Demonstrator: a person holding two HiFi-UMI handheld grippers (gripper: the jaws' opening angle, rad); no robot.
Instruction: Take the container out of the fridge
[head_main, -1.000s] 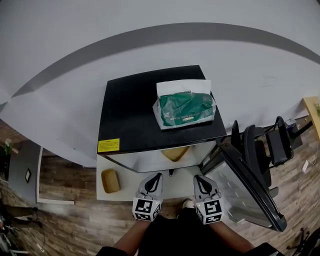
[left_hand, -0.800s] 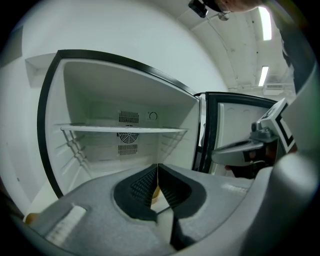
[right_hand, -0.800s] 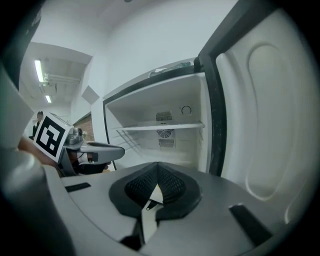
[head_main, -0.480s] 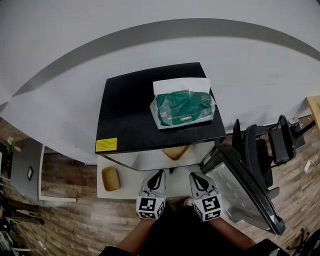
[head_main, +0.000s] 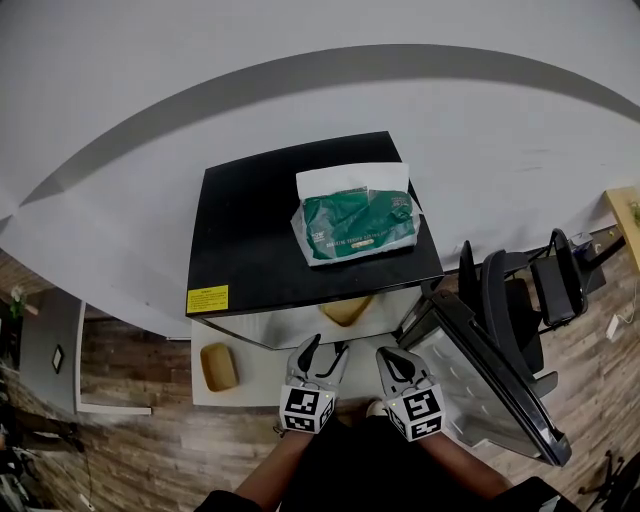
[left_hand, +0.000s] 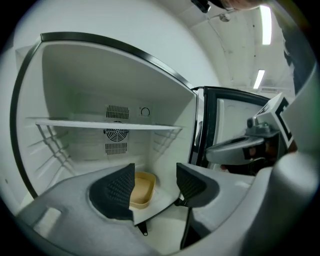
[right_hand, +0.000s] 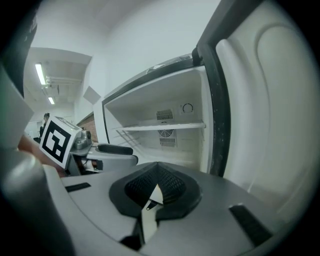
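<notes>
Wood-plank floor (head_main: 150, 450) and a pale wall surround a small fridge (head_main: 260, 230) with a black top, its door (head_main: 480, 380) swung wide to the right; inside, on the white fridge floor, sits the tan container (head_main: 347, 309), empty and upright, toward the back and near the right-hand wall (left_hand: 141, 189); above it runs a wire-edged shelf (left_hand: 105, 123), and a fan grille (left_hand: 116, 134) shows on the back wall. Just outside the opening hovers the left claw (head_main: 322, 350); its jaws are spreading apart, nothing is pinched between them, and the container shows through the gap, well beyond the pads (left_hand: 155, 182). Just beside it to the right hangs the right claw (head_main: 390, 360), its pads pressed together on nothing (right_hand: 156, 187), close to the inner face of the door. A green packet (head_main: 355, 225) in a clear wrapper lies on the fridge top; a second tan tray (head_main: 219, 366) rests on a white surface left of the claws; a dark chair (head_main: 500, 300) stands beyond the door.
</notes>
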